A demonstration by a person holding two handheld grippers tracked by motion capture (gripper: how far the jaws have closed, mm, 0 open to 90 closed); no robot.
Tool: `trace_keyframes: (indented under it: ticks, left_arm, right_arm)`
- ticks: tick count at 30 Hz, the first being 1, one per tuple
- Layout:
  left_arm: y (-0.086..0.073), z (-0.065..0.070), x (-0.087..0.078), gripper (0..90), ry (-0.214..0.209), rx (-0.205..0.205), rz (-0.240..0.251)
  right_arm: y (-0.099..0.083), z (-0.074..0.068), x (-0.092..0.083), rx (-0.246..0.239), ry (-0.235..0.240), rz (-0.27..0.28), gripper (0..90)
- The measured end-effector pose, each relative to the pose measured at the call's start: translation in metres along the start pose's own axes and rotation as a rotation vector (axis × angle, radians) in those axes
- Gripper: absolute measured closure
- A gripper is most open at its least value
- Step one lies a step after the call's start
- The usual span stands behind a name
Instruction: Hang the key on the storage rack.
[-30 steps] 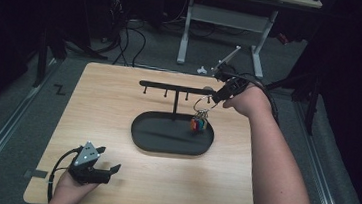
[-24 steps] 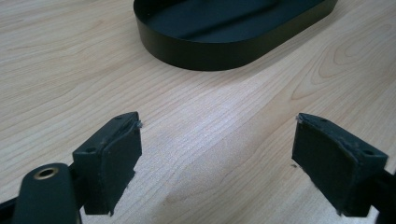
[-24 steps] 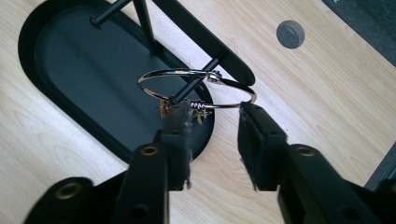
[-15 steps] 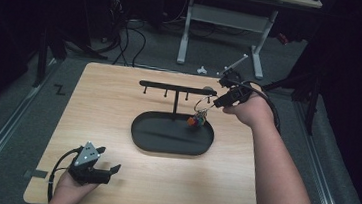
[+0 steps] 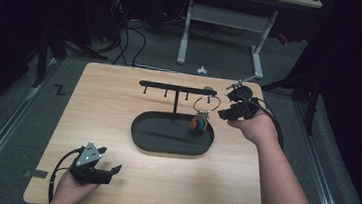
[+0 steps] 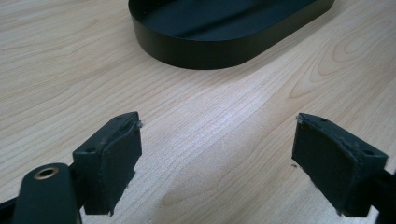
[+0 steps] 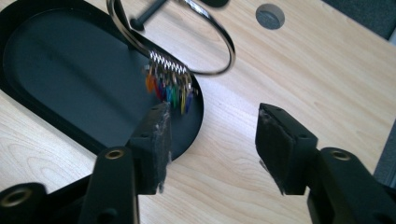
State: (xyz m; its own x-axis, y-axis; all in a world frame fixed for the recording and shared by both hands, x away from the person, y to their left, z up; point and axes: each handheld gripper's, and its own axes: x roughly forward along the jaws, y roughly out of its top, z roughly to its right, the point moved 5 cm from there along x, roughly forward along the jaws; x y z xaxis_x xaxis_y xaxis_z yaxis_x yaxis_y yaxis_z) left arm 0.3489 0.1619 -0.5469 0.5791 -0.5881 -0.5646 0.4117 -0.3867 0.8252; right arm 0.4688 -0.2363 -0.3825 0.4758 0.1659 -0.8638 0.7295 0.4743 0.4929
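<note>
A black T-shaped rack (image 5: 177,88) with small pegs stands in a black oval tray (image 5: 172,142) at mid-table. A large metal key ring (image 5: 207,104) (image 7: 205,42) hangs from the rack's right end, with several coloured tags (image 5: 199,124) (image 7: 169,89) dangling over the tray's right end. My right gripper (image 5: 224,113) (image 7: 212,144) sits just right of the ring, open, its jaws apart with nothing between them. At the table's front left my left gripper (image 5: 110,170) (image 6: 217,161) rests open, pointing toward the tray (image 6: 224,44).
The wooden table (image 5: 119,101) has a round cable hole (image 7: 270,16) near its far right. Behind it are table legs (image 5: 186,27) and cables on the floor. A cable (image 5: 274,126) trails from my right gripper.
My right gripper has let go of the key ring and drawn back to the right. The ring now hangs from the rack's right end. The left gripper has stayed put.
</note>
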Motion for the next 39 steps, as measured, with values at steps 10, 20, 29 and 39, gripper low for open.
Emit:
trace_keyframes:
  ticks: [10, 20, 29, 39]
  left_arm:
    - [0.0, 0.001, 0.001, 16.3, -0.002, 0.005, -0.006]
    - [0.0, 0.002, 0.001, 16.4, -0.004, 0.01, -0.007]
    - [-0.001, 0.003, 0.002, 16.5, -0.008, 0.014, -0.012]
    - [-0.001, 0.004, 0.003, 16.9, -0.012, 0.026, -0.019]
  right_arm:
    - [-0.034, 0.002, 0.015, 0.047, 0.013, 0.028, 37.4]
    - [-0.063, -0.009, 0.027, 0.08, 0.016, 0.089, 31.7]
    - [-0.1, -0.03, 0.046, 0.12, 0.006, 0.182, 26.6]
    - [-0.134, -0.056, 0.066, 0.139, -0.017, 0.296, 19.1]
